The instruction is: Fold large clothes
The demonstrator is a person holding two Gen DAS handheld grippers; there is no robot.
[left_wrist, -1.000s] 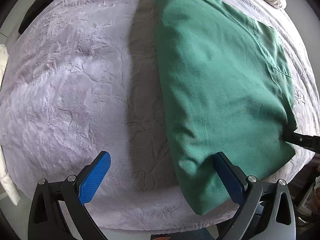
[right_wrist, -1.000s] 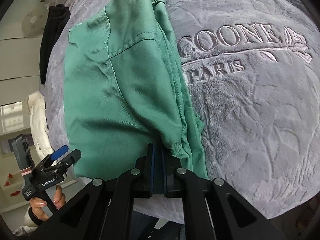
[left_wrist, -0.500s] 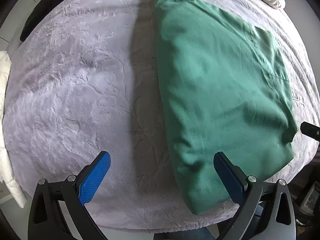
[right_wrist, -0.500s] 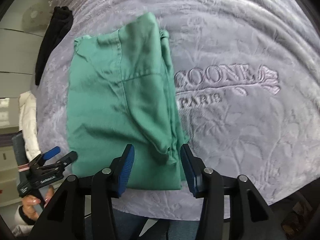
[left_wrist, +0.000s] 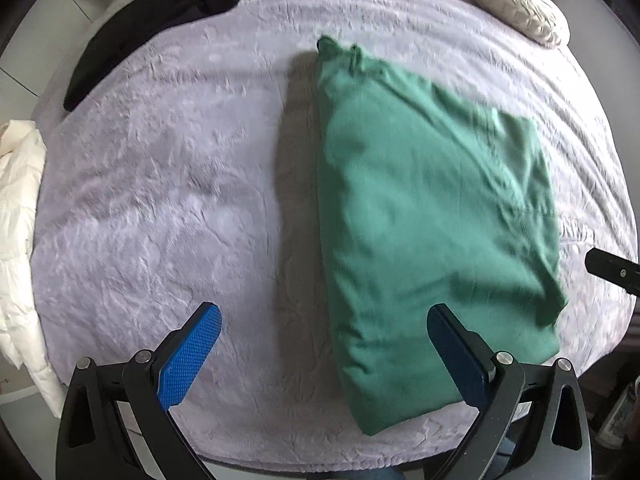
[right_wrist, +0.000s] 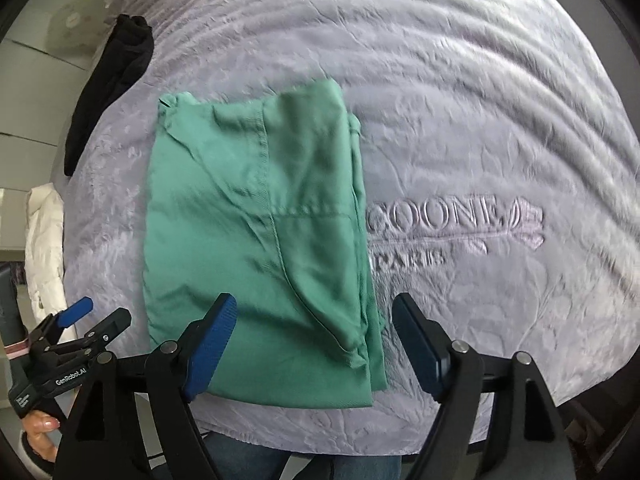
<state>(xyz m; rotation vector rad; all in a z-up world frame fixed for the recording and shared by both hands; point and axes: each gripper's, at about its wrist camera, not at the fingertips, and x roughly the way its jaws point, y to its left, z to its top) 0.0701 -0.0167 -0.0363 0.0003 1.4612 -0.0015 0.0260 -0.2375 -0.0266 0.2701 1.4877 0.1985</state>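
Observation:
A green garment (left_wrist: 424,220) lies folded into a long rectangle on a lilac plush bedspread (left_wrist: 160,184); it also shows in the right wrist view (right_wrist: 260,240), with seams and layered edges along its right side. My left gripper (left_wrist: 324,328) is open and empty, held above the garment's near left edge. My right gripper (right_wrist: 314,320) is open and empty, just above the garment's near end. The left gripper also shows in the right wrist view (right_wrist: 88,320), held by a hand at the lower left. The right gripper's tip (left_wrist: 612,268) pokes in at the right edge of the left wrist view.
A black garment (left_wrist: 160,12) lies at the far left of the bed, also in the right wrist view (right_wrist: 112,84). A white puffy garment (left_wrist: 18,240) hangs off the left edge. A cream pillow (left_wrist: 512,0) lies far right. Embossed lettering (right_wrist: 452,220) marks the bedspread right of the green garment.
My right gripper opened, let go of the green garment and pulled back and up. My left gripper also drew back; the folded garment lies flat on the bed.

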